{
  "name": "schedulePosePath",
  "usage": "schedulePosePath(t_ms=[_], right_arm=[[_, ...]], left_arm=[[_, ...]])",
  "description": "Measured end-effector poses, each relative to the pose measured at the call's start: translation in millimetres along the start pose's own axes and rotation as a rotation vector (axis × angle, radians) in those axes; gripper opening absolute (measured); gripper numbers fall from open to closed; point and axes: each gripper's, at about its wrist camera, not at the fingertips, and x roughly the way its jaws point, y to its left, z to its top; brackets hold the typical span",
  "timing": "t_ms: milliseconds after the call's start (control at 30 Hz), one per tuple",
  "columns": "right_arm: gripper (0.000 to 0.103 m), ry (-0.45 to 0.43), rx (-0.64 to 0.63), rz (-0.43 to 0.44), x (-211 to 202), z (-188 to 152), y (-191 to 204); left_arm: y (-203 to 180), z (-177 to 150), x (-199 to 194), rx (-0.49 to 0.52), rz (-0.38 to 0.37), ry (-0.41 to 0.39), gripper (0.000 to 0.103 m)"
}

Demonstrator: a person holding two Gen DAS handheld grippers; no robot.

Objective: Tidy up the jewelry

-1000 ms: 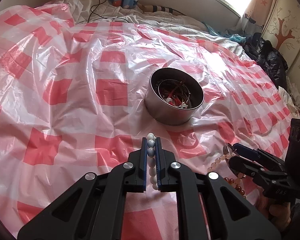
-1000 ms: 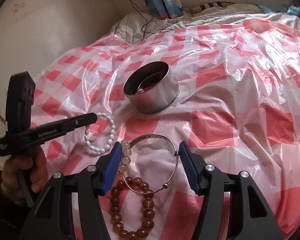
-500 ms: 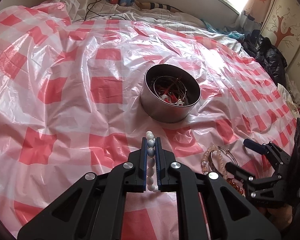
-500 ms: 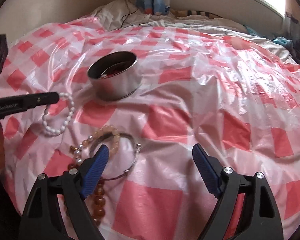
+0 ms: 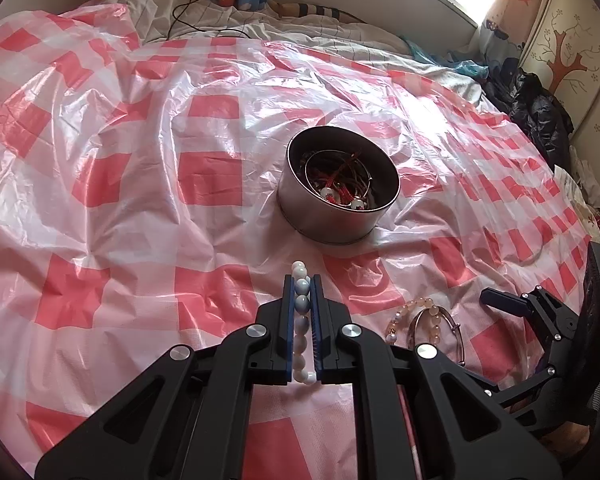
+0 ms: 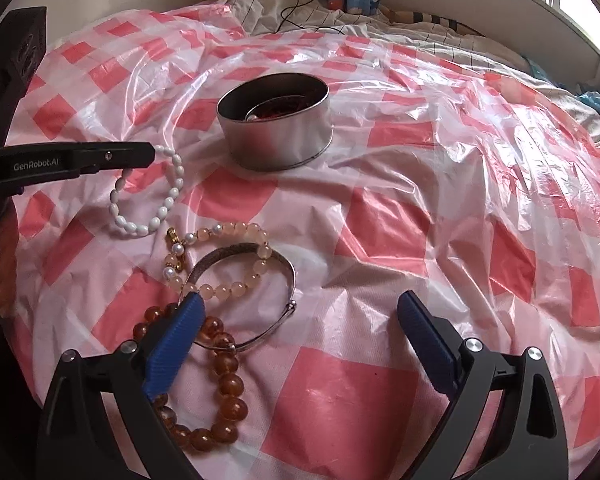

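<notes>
Holding the white bead bracelet (image 5: 301, 322) pinched in the left tool (image 5: 302, 280) short of the partly filled tin (image 5: 332, 224), opening the empty right tool (image 6: 298, 322) beside the pale bracelet (image 6: 220, 258), bangle (image 6: 256, 300) and amber beads (image 6: 224, 384) waiting on the bed.

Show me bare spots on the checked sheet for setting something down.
Free: the wide stretch of checked sheet right of the metal tin, and the sheet left of it in the left view. Crowded: the white, peach and amber bracelets and silver bangle near the tin.
</notes>
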Motion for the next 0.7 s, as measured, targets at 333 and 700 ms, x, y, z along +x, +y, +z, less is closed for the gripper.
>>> schedulePosePath(t_ms=[333, 700], right_arm=[[0.086, -0.031, 0.036, 0.144, -15, -4, -3], [0.06, -0.015, 0.043, 0.154, -3, -3, 3]], left_arm=[[-4, 1, 0, 0.007, -0.005, 0.002, 0.007], [-4, 1, -1, 0.006, -0.007, 0.002, 0.007]])
